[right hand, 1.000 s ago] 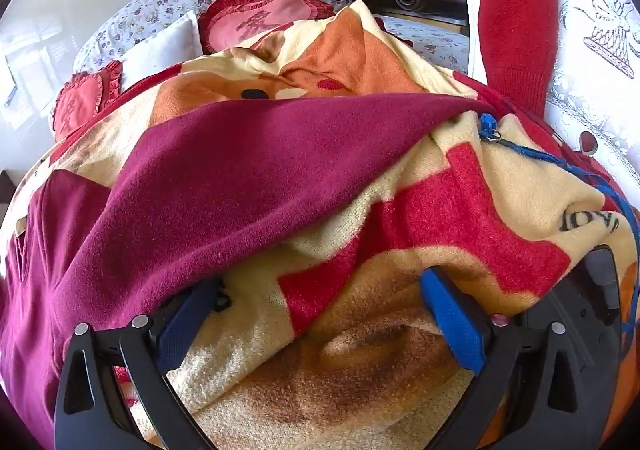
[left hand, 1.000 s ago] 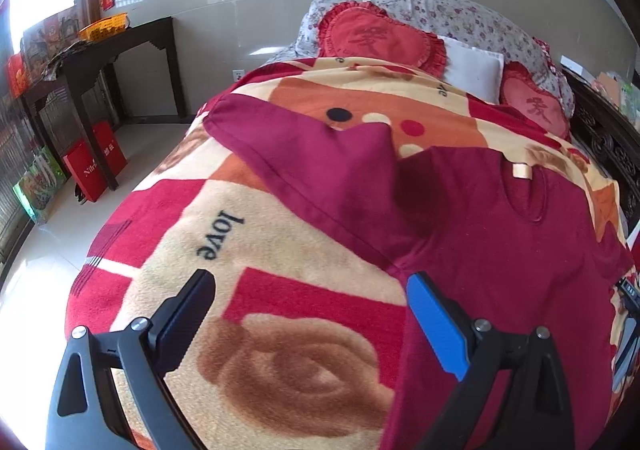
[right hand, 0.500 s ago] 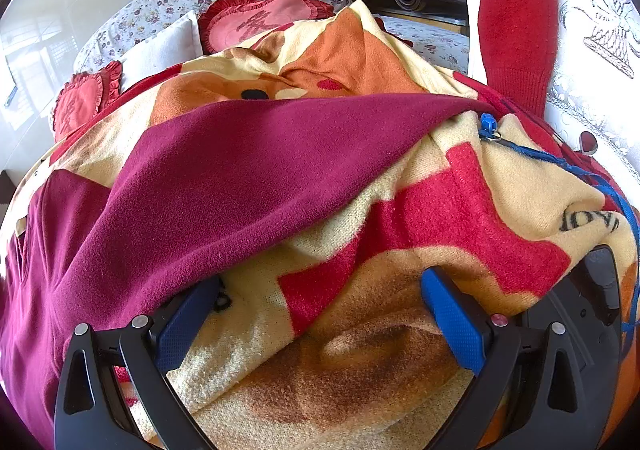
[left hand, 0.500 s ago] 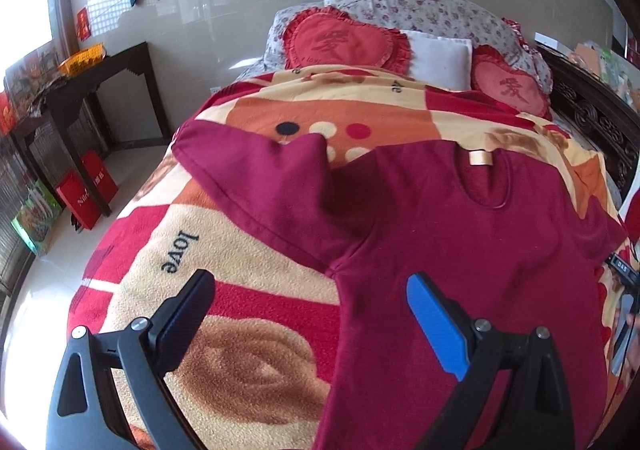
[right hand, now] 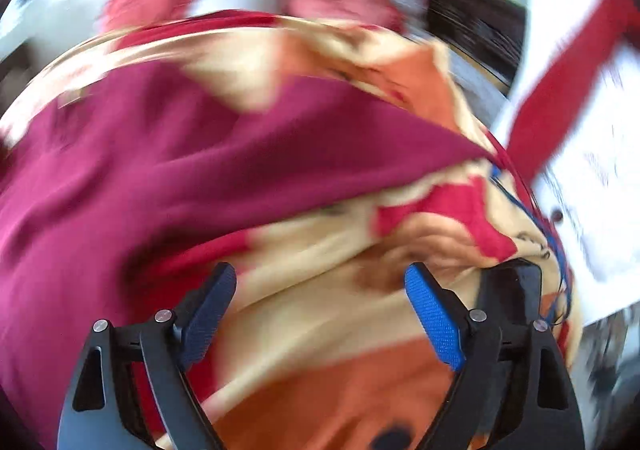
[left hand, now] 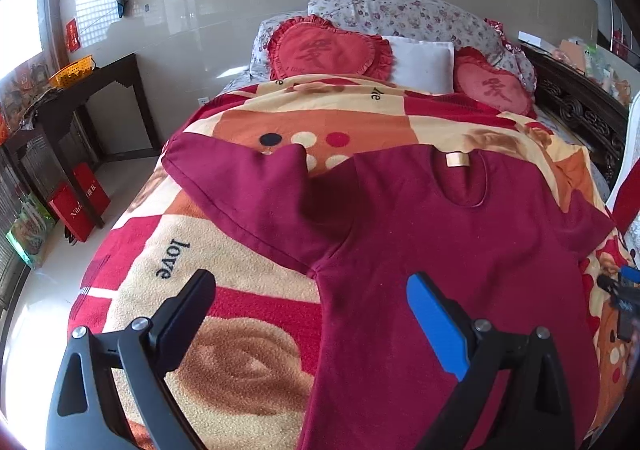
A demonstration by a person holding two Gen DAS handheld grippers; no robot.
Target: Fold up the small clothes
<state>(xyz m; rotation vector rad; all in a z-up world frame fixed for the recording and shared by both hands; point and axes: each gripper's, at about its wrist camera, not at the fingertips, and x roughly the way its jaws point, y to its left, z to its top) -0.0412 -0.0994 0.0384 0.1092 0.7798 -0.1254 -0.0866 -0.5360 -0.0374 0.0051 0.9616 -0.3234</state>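
ahead of the open left tool [left hand: 310, 304], maroon shirt [left hand: 460, 250] flat.

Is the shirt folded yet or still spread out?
Spread out. The shirt lies flat on the blanket, left sleeve extended, neckline showing, no folds.

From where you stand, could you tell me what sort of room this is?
Most likely a home bedroom: a bed under a patterned blanket, heart-shaped cushions at its head, and a dark side table by the wall.

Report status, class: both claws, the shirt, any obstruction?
Left claw open, empty. Right claw open, empty, view blurred. Maroon shirt flat on blanket, unfolded. Nothing in the way.
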